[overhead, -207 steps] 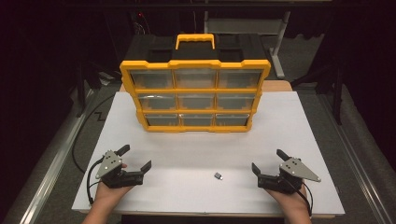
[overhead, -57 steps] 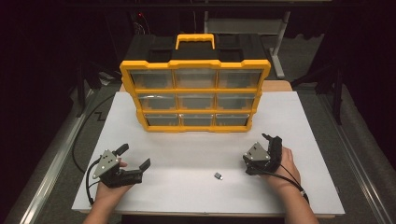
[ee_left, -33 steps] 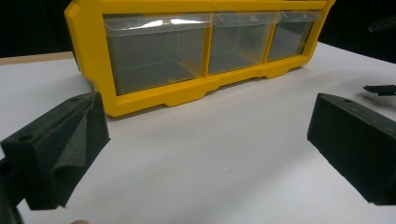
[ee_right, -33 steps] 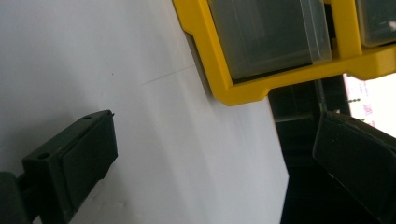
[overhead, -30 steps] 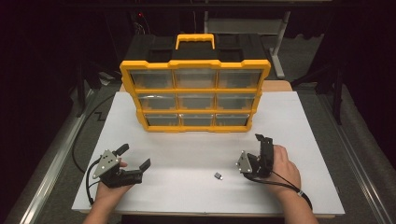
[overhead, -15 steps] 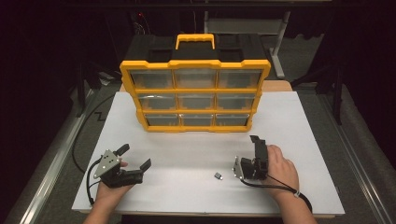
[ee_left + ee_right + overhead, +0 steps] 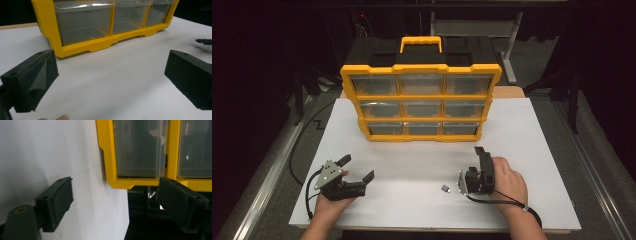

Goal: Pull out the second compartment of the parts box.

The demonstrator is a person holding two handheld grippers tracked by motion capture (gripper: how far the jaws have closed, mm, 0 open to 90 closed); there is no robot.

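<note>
Two grippers are at work low in the high view, and one small dark part (image 7: 445,188) lies on the bare white table (image 7: 412,160) between them, just left of the right gripper (image 7: 467,181). That gripper is rolled onto its side, so its own view shows the yellow drawer cabinet (image 7: 112,157) turned on end. Its jaws stand apart with nothing between them and have just been closing a little. The sideways roll seems meant to bring the jaws level with the table for taking so flat a piece. The part is near the jaw tips but apart from them; it is too small to tell what it is.

The left gripper (image 7: 358,172) rests at the lower left of the frame, well apart from the part, jaws spread wide and empty, probably waiting its turn. In its own view the cabinet's bottom row of clear drawers (image 7: 85,22) appears shut.

The cabinet (image 7: 422,102) stands upright in the middle of the frame, well behind both hands. Nothing lies between the right gripper and the part.
</note>
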